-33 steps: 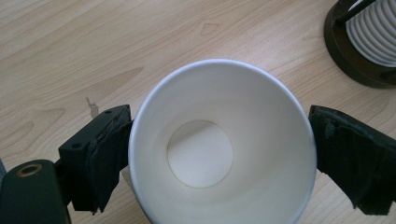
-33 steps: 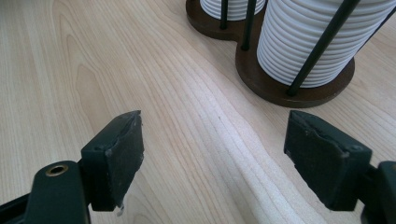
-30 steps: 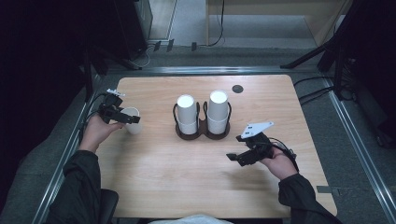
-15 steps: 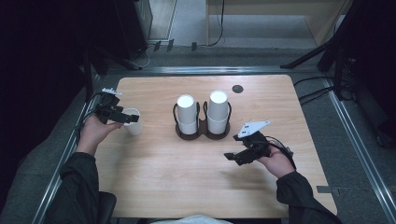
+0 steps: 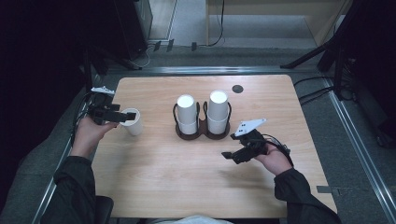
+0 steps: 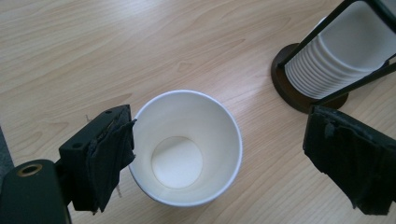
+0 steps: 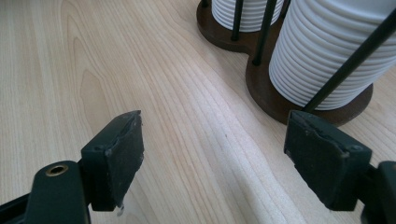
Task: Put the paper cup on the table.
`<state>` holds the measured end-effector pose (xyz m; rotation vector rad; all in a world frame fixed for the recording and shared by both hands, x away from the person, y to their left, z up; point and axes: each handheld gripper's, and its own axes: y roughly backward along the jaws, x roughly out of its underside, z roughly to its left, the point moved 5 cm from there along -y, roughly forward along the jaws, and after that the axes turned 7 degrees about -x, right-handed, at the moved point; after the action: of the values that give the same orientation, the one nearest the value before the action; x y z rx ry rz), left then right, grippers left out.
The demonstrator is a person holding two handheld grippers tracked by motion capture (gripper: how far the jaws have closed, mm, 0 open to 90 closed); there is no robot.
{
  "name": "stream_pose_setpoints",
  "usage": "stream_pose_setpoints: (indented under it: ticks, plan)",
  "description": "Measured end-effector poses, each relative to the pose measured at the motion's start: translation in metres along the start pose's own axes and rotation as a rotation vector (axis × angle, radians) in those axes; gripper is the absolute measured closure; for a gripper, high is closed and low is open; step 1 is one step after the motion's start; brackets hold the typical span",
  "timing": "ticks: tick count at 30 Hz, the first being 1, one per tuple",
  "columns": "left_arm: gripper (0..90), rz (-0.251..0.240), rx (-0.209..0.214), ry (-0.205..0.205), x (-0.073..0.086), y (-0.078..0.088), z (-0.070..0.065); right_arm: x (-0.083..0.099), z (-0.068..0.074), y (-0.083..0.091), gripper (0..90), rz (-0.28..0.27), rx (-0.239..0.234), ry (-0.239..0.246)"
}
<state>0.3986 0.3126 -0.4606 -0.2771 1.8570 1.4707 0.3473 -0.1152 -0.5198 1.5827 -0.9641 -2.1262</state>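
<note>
One loose cup (image 5: 132, 121); two stacks (image 5: 187, 114) (racked).

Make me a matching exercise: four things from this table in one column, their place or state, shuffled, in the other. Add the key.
1. single cup
2. cup stacks
3. right gripper
4. black disc

A. jaws wide over bare wood
B. upright between the left gripper's open jaws
C. upside down in a dark holder
D. flat near the table's far edge

Pairs: 1-B, 2-C, 3-A, 4-D
</note>
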Motion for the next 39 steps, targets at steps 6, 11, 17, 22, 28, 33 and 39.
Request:
stream_pose_setpoints:
  ticks: [6,11,17,22,28,33,39]
  plan:
    - [9.2,-0.013,0.018,-0.019,-0.001,0.006,-0.011,-0.002,0.0,-0.001,20.2,0.003,-0.005,0.007]
    - [9.5,-0.013,0.022,-0.043,-0.003,0.007,-0.023,-0.003,-0.001,0.0,20.2,0.001,-0.006,0.006]
    - [12.9,-0.018,0.051,-0.066,-0.004,0.005,-0.038,-0.003,-0.002,0.001,20.2,-0.001,-0.004,0.01]
    - [12.9,-0.021,0.098,-0.094,-0.005,0.0,-0.054,-0.003,-0.002,0.001,20.2,0.001,-0.004,0.01]
    - [12.9,-0.018,0.127,-0.132,-0.005,-0.002,-0.072,-0.003,-0.002,0.001,20.2,0.0,-0.003,0.011]
    - [12.9,-0.026,0.153,-0.15,-0.002,-0.004,-0.085,-0.002,-0.002,0.002,20.2,-0.002,-0.004,0.007]
    - [14.0,-0.025,0.155,-0.179,0.0,-0.015,-0.101,-0.002,0.0,0.001,20.2,0.0,-0.008,0.022]
